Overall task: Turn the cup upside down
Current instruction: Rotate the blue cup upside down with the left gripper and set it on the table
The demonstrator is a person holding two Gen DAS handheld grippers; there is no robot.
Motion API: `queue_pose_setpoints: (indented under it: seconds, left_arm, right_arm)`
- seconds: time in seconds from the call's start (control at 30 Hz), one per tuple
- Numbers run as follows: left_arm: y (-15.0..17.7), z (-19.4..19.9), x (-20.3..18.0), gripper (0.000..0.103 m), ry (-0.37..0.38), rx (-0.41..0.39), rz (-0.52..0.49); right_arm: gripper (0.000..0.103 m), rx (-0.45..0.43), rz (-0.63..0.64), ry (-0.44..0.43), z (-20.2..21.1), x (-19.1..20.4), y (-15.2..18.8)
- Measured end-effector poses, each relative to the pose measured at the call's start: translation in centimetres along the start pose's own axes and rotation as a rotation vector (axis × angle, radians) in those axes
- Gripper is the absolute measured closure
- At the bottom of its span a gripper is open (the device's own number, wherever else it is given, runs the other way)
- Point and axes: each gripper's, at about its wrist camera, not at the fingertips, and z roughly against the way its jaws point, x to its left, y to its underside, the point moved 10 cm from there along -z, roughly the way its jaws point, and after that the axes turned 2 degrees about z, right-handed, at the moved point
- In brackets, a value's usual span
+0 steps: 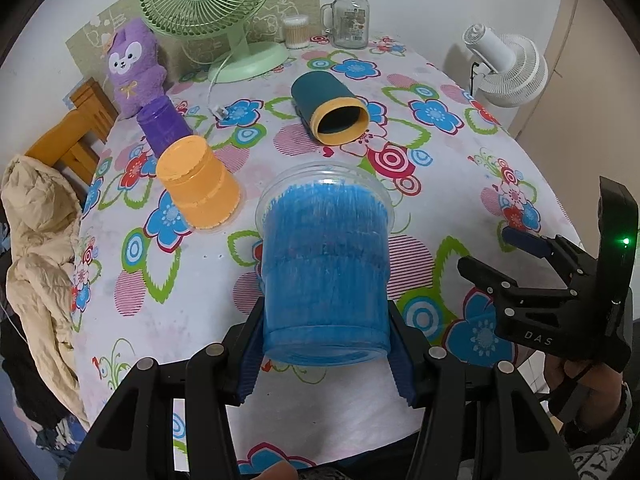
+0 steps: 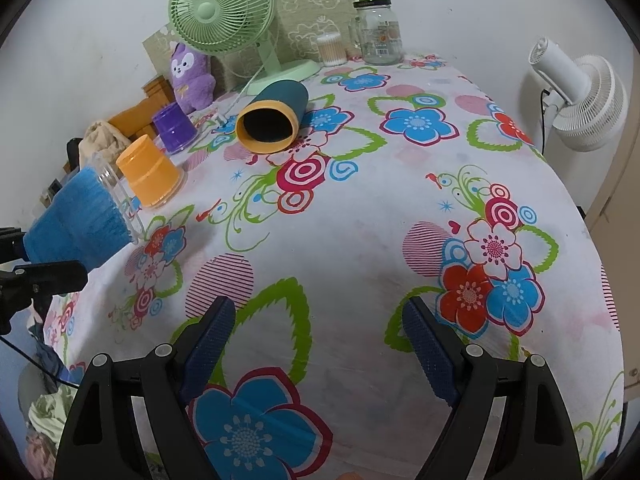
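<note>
- Flower-printed cloth [image 2: 360, 220] covers a table set against a pale wall, with a green desk fan [image 1: 208, 4] and a glass jar [image 1: 350, 16] with a green lid standing at the far edge.
- At the near edge, the left gripper [image 1: 326, 364] clamps the blue cup [image 1: 326, 276] between its two ribbed blue pads, one on each side of the cup's base end.
- That cup lies tilted forward in the grip, its clear rim pointing toward the far side of the table and its closed base nearest the camera.
- From the right wrist view, the blue cup [image 2: 76, 220] appears at the far left, held above the cloth, its rim angled down to the right.
- Right gripper [image 2: 320, 344] hovers over the near centre of the table with its fingers spread wide and nothing between them, well apart from the blue cup.
- Left of the blue cup, an orange cup [image 1: 196, 184] sits upside down on the cloth; just behind it a purple cup [image 1: 162, 124] does likewise.
- A teal cup with a yellow rim [image 1: 330, 110] lies on its side near the table's middle, mouth facing the near side.
- A purple plush toy [image 1: 134, 68] leans at the far left, and a white fan [image 1: 508, 68] stands off the table to the right.
</note>
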Motion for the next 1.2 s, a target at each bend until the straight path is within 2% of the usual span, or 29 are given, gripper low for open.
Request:
queue_pose_setpoints:
  seconds: [0.53,0.9,1.07,1.2]
  left_arm:
    - [-0.2,0.7,-0.5,0.046,0.003,-0.022,-0.003]
    - [0.1,1.8,0.2,0.034,0.019,-0.052,0.026]
    - [0.0,3.1,0.7,0.025,0.026,-0.102,0.048]
    - [0.1,4.1,1.3,0.023,0.034,-0.144,0.072]
  right_arm:
    - [0.015,0.006,0.008,0.006,0.0,0.1,0.1]
    - [0.015,-0.003,0.039,0.011,0.4,1.4,-0.8]
    - [0.015,-0.044,0.070,0.018,1.8,2.7,-2.5]
    - [0.015,-0.081,0.110,0.029,3.0,4.2,-4.0]
